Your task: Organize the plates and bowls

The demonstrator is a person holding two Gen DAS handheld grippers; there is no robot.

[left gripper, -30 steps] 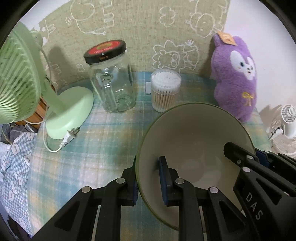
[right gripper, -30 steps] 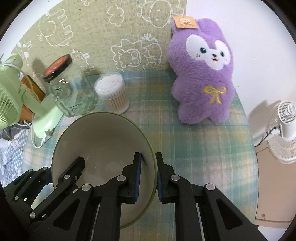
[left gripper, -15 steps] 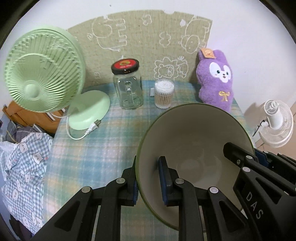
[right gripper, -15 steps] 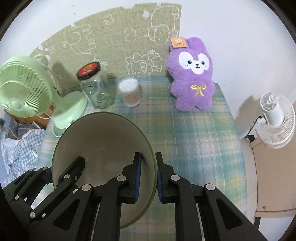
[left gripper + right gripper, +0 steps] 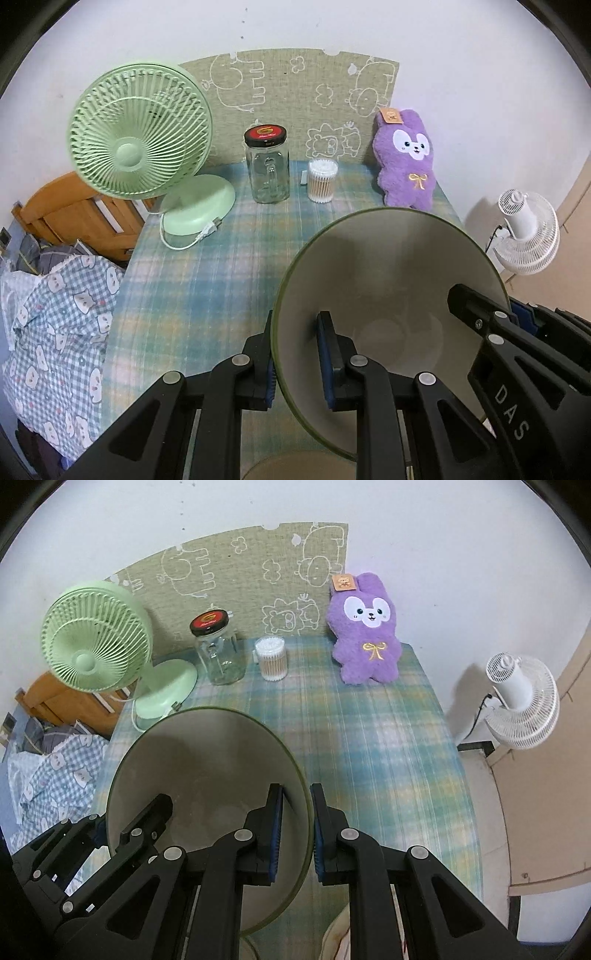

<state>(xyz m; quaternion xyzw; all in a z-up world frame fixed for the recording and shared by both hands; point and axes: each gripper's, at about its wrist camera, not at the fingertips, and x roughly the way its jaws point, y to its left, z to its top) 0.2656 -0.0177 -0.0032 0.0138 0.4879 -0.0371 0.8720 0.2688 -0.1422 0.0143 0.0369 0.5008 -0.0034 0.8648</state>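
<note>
- Nearest to me, the left tool [image 5: 293,354] is clenched on the left rim of the bowl [image 5: 391,280], one pad outside the wall and one inside.
- The right tool [image 5: 295,830] pinches the opposite rim the same way; in the left tool's view its black frame reaches in over the bowl's far right edge.
- Two grips on opposite sides look chosen to keep this wide, cream-lined, green-edged bowl level and stop it swinging, a sensible hold for something heavy and smooth.
- Both tools point steeply down and forward, side by side, so the bowl hangs in the air above the near end of the worktop [image 5: 369,738], touching nothing on it.
- Just below the bowl, at the bottom edge of both views, a pale rounded rim shows; I cannot tell what it is.
- The checked cloth in the middle lies bare, which I judge gives room to set the bowl down.
- Along the far edge stand a green fan [image 5: 140,133], a glass jar [image 5: 267,170], a tub of cotton swabs [image 5: 322,179] and a purple plush rabbit [image 5: 365,631], well apart from the bowl.
</note>
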